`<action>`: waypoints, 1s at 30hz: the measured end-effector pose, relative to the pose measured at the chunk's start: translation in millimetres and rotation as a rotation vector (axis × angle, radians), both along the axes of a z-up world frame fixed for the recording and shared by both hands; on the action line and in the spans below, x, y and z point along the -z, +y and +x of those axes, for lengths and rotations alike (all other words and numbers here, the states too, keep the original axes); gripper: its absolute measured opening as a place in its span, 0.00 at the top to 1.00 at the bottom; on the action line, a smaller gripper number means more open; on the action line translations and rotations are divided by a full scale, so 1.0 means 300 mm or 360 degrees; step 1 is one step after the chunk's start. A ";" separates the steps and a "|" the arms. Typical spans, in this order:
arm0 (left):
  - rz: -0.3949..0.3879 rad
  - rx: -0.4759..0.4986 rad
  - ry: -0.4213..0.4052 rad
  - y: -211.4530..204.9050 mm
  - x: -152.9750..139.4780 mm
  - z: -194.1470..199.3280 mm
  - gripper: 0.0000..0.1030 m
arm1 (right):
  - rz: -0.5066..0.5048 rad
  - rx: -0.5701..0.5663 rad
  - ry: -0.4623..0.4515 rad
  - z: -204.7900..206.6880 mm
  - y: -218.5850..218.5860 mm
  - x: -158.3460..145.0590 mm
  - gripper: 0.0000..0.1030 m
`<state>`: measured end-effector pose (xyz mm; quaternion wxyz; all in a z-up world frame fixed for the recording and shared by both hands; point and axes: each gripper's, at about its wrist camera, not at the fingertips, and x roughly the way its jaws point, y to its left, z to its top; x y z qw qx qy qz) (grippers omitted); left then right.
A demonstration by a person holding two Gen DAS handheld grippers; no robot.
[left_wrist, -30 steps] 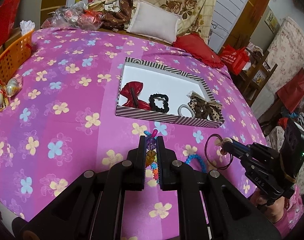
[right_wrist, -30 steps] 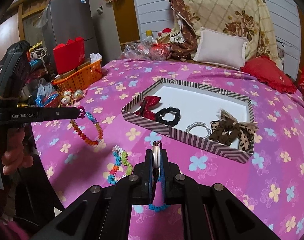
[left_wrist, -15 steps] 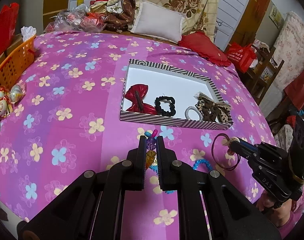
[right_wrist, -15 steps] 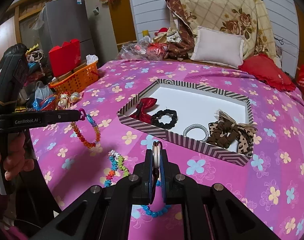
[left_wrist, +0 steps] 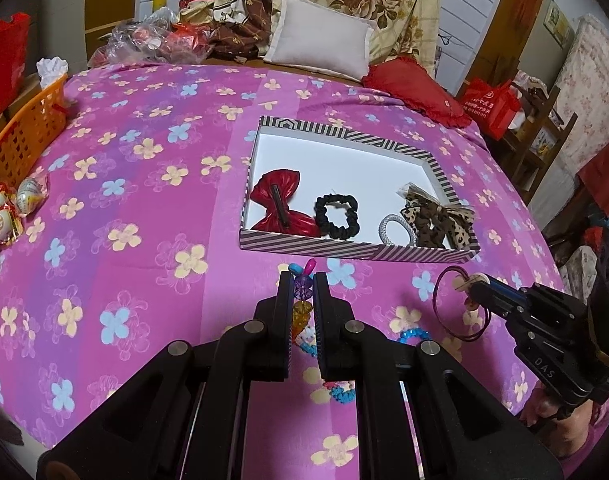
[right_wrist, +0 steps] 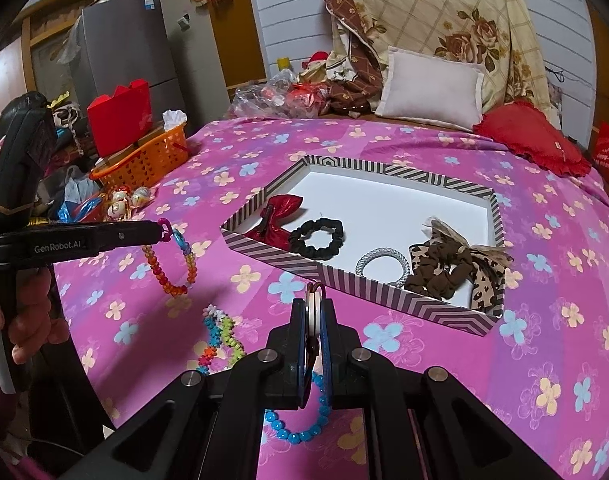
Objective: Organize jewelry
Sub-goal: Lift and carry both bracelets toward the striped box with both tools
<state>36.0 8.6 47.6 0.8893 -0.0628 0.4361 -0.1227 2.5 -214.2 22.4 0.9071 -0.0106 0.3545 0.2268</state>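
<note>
Left gripper (left_wrist: 304, 282), left wrist view: jaws closed on a multicoloured bead bracelet (left_wrist: 303, 292), its purple and amber beads pinched between the pads, a pink and a blue bead poking out past the tips. The gripper hangs just short of the near wall of the striped box (left_wrist: 356, 249) that lies on the bed (left_wrist: 116, 168), covered in pink flowered cloth. Inside the box, from left to right: a red bow clip (left_wrist: 282, 204), a black scrunchie (left_wrist: 337, 216), a grey hair tie (left_wrist: 398, 230) and a leopard-print bow (left_wrist: 438, 218). To the right, the right gripper (left_wrist: 470, 284) pinches a thin dark cord loop (left_wrist: 460, 304) bearing pale disc charms.

Right wrist view: the right gripper (right_wrist: 314, 308) is shut on the loop's white disc. A blue bead bracelet (right_wrist: 300, 426) lies on the bed beneath it, a flower-bead bracelet (right_wrist: 220, 338) just to its left. At left, the left gripper (right_wrist: 162, 232) holds its bracelet dangling clear of the bed. An orange basket (right_wrist: 144, 160) stands at the bed's far left edge.
</note>
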 end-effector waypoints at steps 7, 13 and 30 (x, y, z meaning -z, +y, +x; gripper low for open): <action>0.0024 0.0002 0.0012 -0.016 0.010 0.027 0.92 | -0.0003 0.0003 0.0011 0.023 -0.003 0.007 0.94; 0.0049 0.0010 0.0002 -0.033 0.002 0.055 0.92 | -0.0010 0.0005 0.0016 0.049 -0.004 0.007 0.94; 0.0122 0.0008 -0.0046 -0.120 -0.050 0.256 0.92 | -0.0008 0.0065 0.0008 0.214 -0.045 -0.023 0.94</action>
